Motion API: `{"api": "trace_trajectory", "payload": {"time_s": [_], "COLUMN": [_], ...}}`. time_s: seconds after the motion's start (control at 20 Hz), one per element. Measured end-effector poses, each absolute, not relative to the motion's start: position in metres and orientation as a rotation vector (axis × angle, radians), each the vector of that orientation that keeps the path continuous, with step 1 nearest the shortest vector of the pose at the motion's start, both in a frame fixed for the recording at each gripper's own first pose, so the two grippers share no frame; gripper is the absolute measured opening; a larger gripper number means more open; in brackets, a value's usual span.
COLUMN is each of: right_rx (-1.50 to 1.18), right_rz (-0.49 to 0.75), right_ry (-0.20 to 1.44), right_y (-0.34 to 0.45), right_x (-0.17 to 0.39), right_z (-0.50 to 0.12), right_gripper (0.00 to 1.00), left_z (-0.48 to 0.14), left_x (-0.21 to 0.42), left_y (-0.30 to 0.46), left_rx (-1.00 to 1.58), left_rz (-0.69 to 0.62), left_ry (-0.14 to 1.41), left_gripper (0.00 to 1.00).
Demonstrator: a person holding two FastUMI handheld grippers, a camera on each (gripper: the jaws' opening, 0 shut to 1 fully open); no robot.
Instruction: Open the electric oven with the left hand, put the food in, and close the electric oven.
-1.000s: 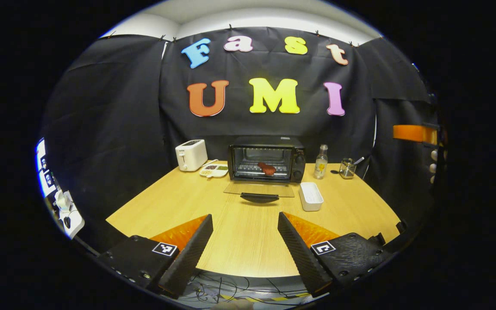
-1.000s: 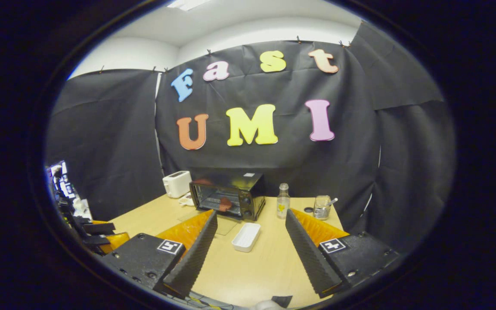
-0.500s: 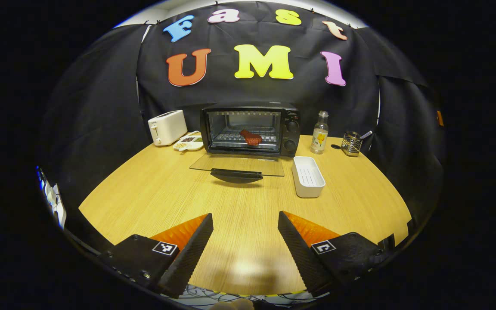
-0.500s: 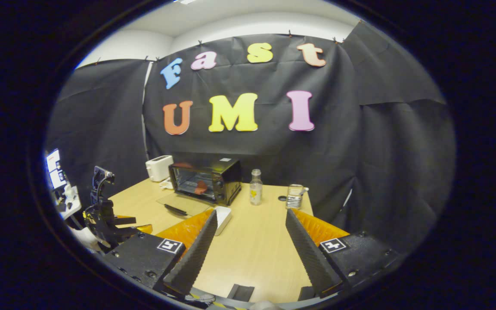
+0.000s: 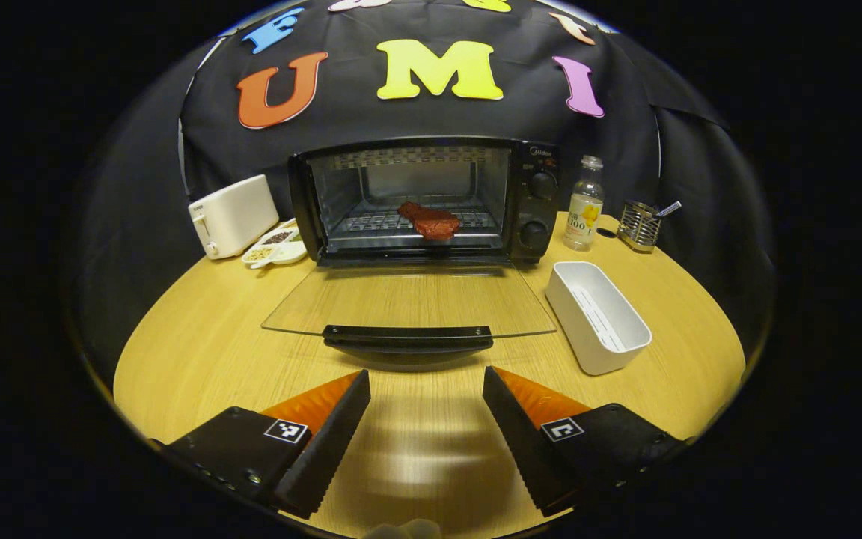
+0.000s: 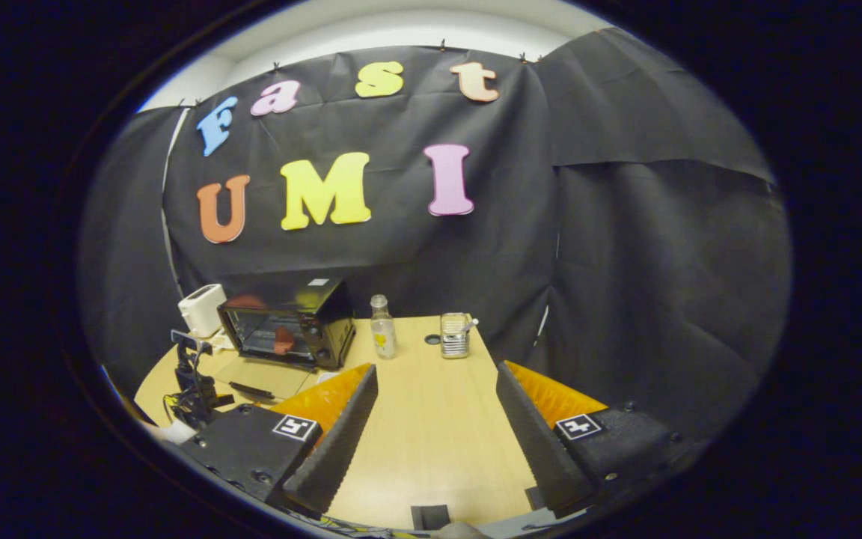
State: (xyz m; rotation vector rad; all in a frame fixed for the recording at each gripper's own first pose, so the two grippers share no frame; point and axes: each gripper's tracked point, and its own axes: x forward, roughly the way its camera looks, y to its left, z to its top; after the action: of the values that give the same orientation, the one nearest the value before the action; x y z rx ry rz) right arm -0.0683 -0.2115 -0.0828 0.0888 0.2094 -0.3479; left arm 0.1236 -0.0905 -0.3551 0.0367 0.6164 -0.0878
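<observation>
A black electric oven [image 5: 423,198] stands at the back of the wooden table with its glass door [image 5: 410,301] folded flat toward me. A reddish-brown piece of food [image 5: 429,221] lies on the oven's rack. The door's dark handle [image 5: 407,338] is just ahead of my left gripper [image 5: 426,383], which hangs open with nothing between its fingers. In the right gripper view the oven [image 6: 285,326] sits far off to the left, and my right gripper [image 6: 437,378] is open and empty above the table's near edge. The left gripper [image 6: 190,382] shows there at lower left.
A white empty tray [image 5: 597,316] lies right of the door. A bottle [image 5: 583,203] and a wire cup [image 5: 640,224] stand right of the oven. A white toaster [image 5: 231,215] and a snack dish [image 5: 275,247] sit to its left. Black cloth walls surround the table [image 5: 206,352].
My left gripper has moved forward and dipped toward the open door's handle, so the oven looms larger. My right gripper has swung to the right, away from the oven and tray.
</observation>
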Motion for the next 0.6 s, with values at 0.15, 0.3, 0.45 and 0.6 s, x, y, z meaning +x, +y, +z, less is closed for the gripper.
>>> {"api": "trace_trajectory", "payload": {"time_s": [0.15, 0.3, 0.45, 0.6], "right_rx": [0.089, 0.069, 0.071, 0.076], "right_rz": [-0.385, -0.404, -0.404, -0.392], "right_ry": [0.233, 0.250, 0.253, 0.254], "right_y": [-0.209, -0.210, -0.209, -0.204], "right_x": [-0.070, -0.068, -0.064, -0.062], "right_z": [-0.085, -0.087, -0.085, -0.088], "right_gripper": [1.00, 1.00, 1.00, 1.00], "left_z": [-0.365, -0.367, -0.366, -0.364], "left_x": [0.140, 0.144, 0.147, 0.147], "left_y": [-0.086, -0.085, -0.086, -0.086], "left_rx": [0.041, 0.030, 0.034, 0.034], "left_rz": [-0.089, -0.089, -0.092, -0.095], "left_ry": [0.614, 0.618, 0.614, 0.621], "left_gripper": [0.97, 0.97, 0.98, 0.98]}}
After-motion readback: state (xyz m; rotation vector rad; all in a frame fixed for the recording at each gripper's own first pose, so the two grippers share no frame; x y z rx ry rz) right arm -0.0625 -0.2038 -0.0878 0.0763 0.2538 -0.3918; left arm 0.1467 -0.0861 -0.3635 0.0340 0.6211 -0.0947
